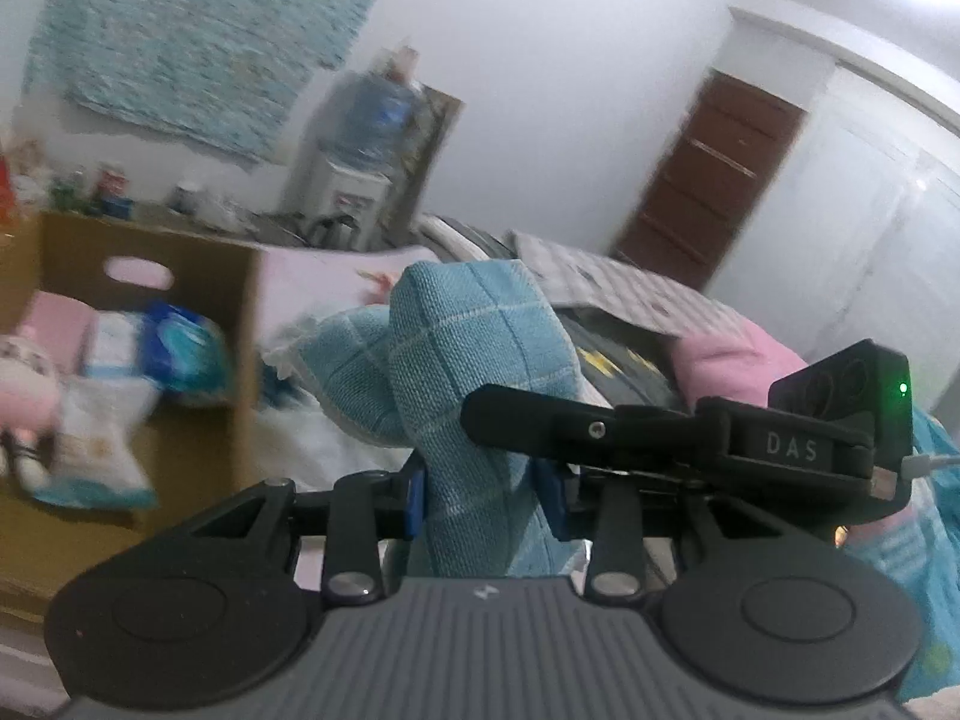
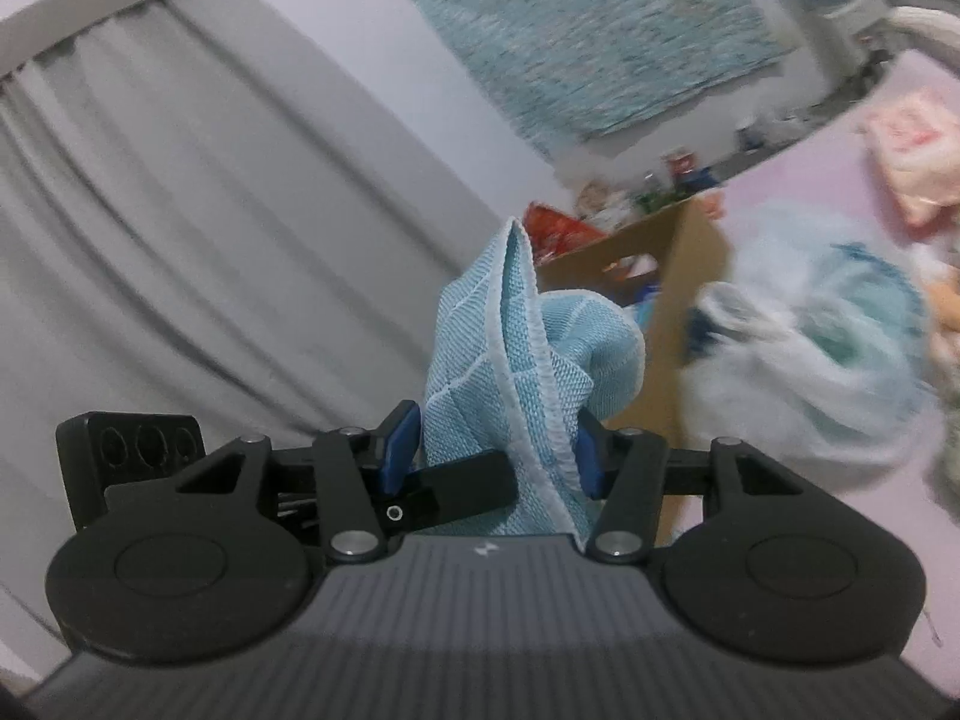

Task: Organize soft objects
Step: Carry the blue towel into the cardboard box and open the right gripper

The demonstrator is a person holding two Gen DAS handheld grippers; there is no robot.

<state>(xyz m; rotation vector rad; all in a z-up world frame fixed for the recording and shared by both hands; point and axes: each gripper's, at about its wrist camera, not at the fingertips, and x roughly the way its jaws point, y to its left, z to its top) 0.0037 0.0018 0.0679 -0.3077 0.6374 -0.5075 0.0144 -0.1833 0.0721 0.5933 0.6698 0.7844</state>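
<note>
A light blue checked cloth (image 1: pixel 462 354) is held up in the air by both grippers. My left gripper (image 1: pixel 486 495) is shut on one part of it. My right gripper (image 2: pixel 489 450) is shut on another part of the same cloth (image 2: pixel 510 360), whose hemmed edge stands up between the fingers. The right gripper's black body (image 1: pixel 678 426) crosses the left wrist view just right of the cloth. A brown cardboard box (image 1: pixel 198 276) to the left holds a pink plush toy (image 1: pixel 24 384) and soft packs (image 1: pixel 174 354); it also shows in the right wrist view (image 2: pixel 678 300).
A pink bed surface (image 2: pixel 810 516) lies below with a white and blue bundle (image 2: pixel 810 336) and a pink pack (image 2: pixel 912 150). A grey checked quilt (image 1: pixel 624 288) and a pink cushion (image 1: pixel 732 354) lie on the right. A water dispenser (image 1: pixel 366 150), a brown door (image 1: pixel 714 180) and grey curtains (image 2: pixel 150 210) stand behind.
</note>
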